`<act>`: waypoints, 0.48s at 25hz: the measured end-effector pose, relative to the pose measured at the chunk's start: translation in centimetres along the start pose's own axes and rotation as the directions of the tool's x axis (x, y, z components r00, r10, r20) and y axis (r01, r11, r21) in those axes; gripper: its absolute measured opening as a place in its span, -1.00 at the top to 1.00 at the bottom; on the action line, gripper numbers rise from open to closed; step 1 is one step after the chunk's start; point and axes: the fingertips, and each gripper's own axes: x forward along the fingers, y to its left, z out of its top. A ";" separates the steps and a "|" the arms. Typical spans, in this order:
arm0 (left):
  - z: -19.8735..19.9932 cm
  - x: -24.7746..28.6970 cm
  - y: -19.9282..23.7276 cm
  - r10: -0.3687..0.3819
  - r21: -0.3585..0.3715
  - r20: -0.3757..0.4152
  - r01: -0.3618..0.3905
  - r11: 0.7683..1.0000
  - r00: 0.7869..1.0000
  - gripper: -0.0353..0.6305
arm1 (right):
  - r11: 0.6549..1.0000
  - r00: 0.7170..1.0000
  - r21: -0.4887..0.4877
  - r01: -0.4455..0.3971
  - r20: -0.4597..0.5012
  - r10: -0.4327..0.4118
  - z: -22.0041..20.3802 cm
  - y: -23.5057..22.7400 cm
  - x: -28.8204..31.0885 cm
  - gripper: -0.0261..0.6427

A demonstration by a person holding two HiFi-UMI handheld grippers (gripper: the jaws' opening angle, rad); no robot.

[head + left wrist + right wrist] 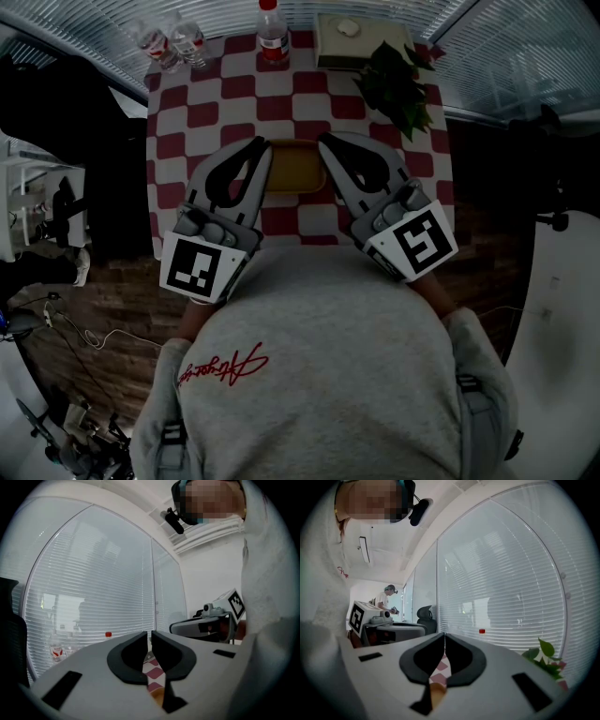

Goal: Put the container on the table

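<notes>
Container [295, 169], a shallow yellow rectangular tray with rounded corners and a smooth, plastic-looking rim, is seen on the near part of the table [217, 105], flanked on both short ends by the two hand-held tools. The left gripper [261, 150] is set just beside its left end and the right gripper [326, 143] just beside its right end; whether either is touching the rim cannot be told from above. Both pairs of jaws are pressed together with nothing pinched between them, as shown in the left gripper view and the right gripper view, where a sliver of yellow is glimpsed below the black, curved jaw pads. The grippers' grey bodies are matte and wedge-shaped, each topped by a cube with square black-and-white markers. The table is covered by a red-and-white checked cloth. At its far edge are ranged two clear plastic bottles [171, 43], a red-capped bottle [272, 34], a pale flat box [358, 44] and a leafy green plant [399, 86]. A grey sweatshirt [319, 375] with red script fills the foreground.
</notes>
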 end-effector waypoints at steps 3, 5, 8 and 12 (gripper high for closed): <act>0.0 -0.1 -0.1 0.001 0.001 0.001 -0.001 1.000 1.000 0.78 | 1.000 1.000 0.000 0.001 0.002 -0.001 0.0 0.0 -0.1 0.88; 0.0 -0.1 -0.1 0.002 0.002 0.002 -0.002 1.000 1.000 0.78 | 1.000 1.000 -0.001 0.003 0.006 -0.003 0.1 0.0 -0.1 0.88; 0.0 -0.2 -0.1 0.003 0.003 0.003 -0.003 1.000 1.000 0.78 | 1.000 1.000 -0.001 0.003 0.013 -0.003 0.2 0.0 -0.2 0.88; 0.1 -0.2 -0.2 0.003 0.004 0.005 -0.003 1.000 1.000 0.78 | 1.000 1.000 -0.001 0.002 0.019 -0.002 0.3 0.0 -0.3 0.89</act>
